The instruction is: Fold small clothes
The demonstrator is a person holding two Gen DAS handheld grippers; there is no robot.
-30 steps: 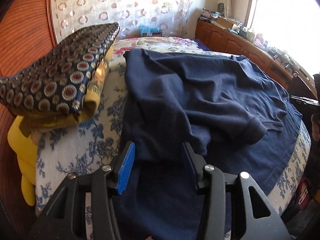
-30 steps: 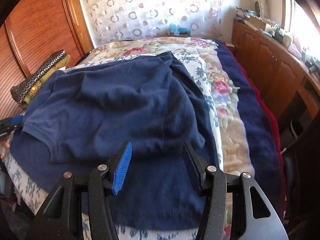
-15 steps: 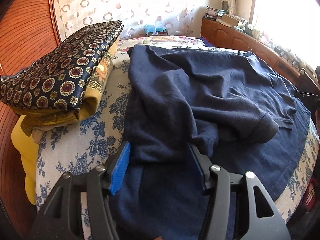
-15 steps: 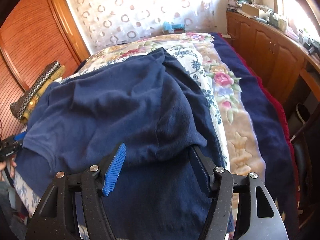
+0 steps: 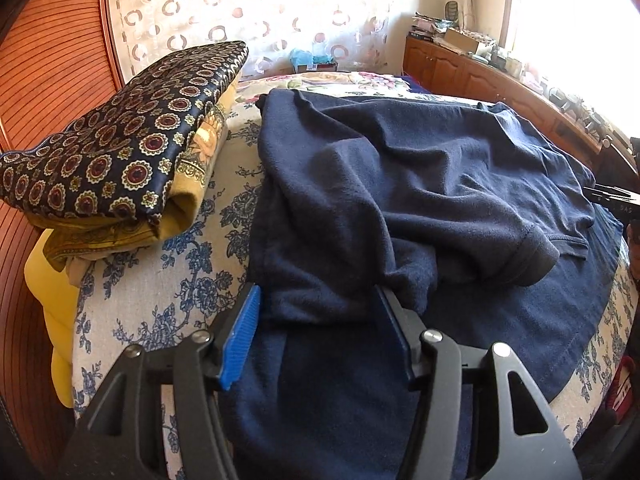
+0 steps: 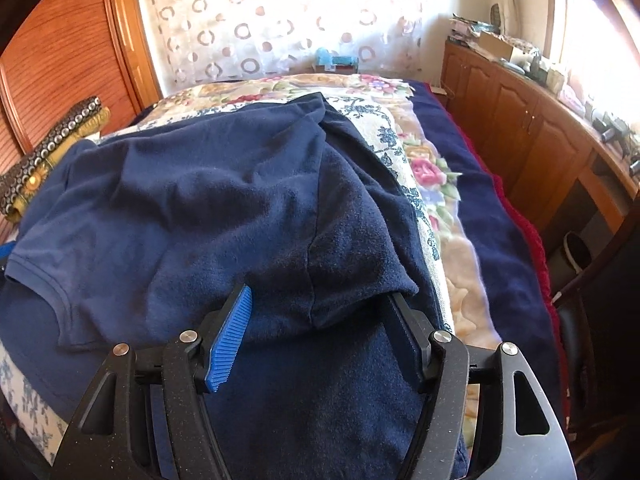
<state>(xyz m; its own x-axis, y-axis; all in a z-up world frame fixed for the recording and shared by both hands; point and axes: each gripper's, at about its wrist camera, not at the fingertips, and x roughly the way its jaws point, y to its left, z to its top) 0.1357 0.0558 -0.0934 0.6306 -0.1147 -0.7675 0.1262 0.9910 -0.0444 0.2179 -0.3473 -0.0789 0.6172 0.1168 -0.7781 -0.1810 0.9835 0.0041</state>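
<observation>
Navy T-shirt (image 5: 420, 184) fold lies between left gripper (image 5: 316, 304) and right gripper (image 6: 320, 300) fingers, unpinched; both spread wider than a second ago.

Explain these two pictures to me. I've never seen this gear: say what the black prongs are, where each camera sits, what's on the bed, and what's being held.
No robot here: a person holds a hand tool with two fingers in each hand, a camera on each looking along them. One picture is from the left gripper, the other from the right gripper. A navy shirt, partly folded over itself, lies on a floral bedspread. A patterned cushion sits beside it. Both grippers stand open over a folded edge of the shirt, fabric between the fingers; neither is pinching it.
</observation>
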